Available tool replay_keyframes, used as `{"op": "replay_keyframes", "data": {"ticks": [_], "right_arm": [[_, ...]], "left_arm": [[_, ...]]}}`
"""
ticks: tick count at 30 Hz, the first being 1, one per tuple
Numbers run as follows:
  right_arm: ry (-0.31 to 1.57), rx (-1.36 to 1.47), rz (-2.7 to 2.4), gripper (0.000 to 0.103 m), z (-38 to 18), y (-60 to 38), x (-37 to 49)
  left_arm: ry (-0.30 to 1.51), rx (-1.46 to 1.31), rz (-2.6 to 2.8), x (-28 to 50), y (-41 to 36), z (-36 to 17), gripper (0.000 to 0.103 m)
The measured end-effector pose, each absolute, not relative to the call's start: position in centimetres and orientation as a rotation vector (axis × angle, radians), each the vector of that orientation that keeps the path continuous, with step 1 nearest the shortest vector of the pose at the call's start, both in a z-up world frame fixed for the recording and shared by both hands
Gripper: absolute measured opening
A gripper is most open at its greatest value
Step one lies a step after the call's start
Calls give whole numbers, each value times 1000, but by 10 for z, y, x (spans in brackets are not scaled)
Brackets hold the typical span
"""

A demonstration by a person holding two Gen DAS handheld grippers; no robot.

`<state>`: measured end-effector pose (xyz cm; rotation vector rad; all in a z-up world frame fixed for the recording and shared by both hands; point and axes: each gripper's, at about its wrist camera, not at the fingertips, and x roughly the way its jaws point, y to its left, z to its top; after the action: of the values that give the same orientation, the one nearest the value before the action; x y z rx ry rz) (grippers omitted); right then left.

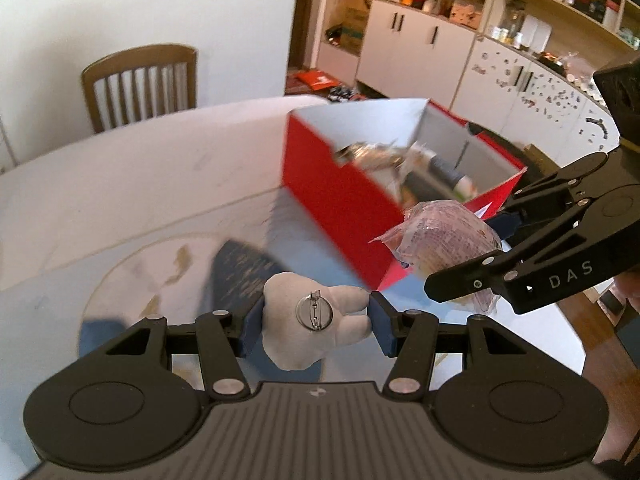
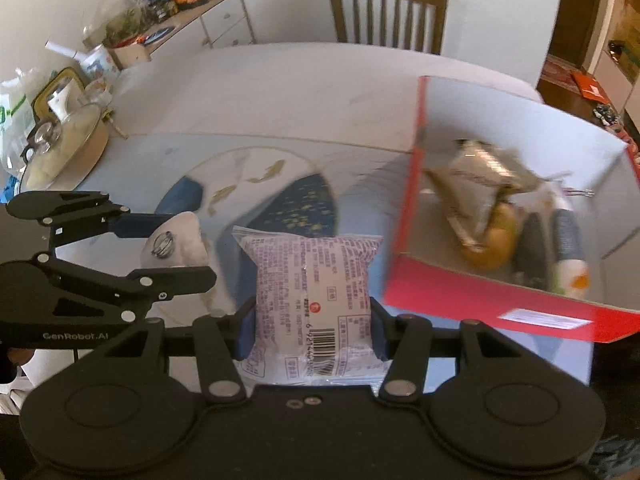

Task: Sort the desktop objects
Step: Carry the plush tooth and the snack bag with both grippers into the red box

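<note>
Your right gripper (image 2: 312, 320), clamping the snack packet (image 2: 310, 292), sits nearer the red box (image 2: 404, 248), ahead-right; your left gripper (image 1: 312, 326) pinches the plush brooch (image 1: 316, 326).

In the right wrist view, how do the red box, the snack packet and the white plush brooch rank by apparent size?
1. red box
2. snack packet, though it is nearest the camera, so it looks enlarged
3. plush brooch, partly hidden by the left gripper

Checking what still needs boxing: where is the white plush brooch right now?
The white plush brooch is clamped in the left gripper, above the table, left of the red box and the right gripper's snack packet.
</note>
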<state>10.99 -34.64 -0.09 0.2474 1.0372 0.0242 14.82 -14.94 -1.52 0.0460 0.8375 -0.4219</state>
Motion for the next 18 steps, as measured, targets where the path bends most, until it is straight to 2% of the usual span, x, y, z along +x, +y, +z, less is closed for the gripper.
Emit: {"op": "replay_keyframes", "data": {"ticks": [18], "right_arm": [[962,259,-148,53,16,-489,87]], "left_arm": [[789,177,-523,208,-279,11,55]]}}
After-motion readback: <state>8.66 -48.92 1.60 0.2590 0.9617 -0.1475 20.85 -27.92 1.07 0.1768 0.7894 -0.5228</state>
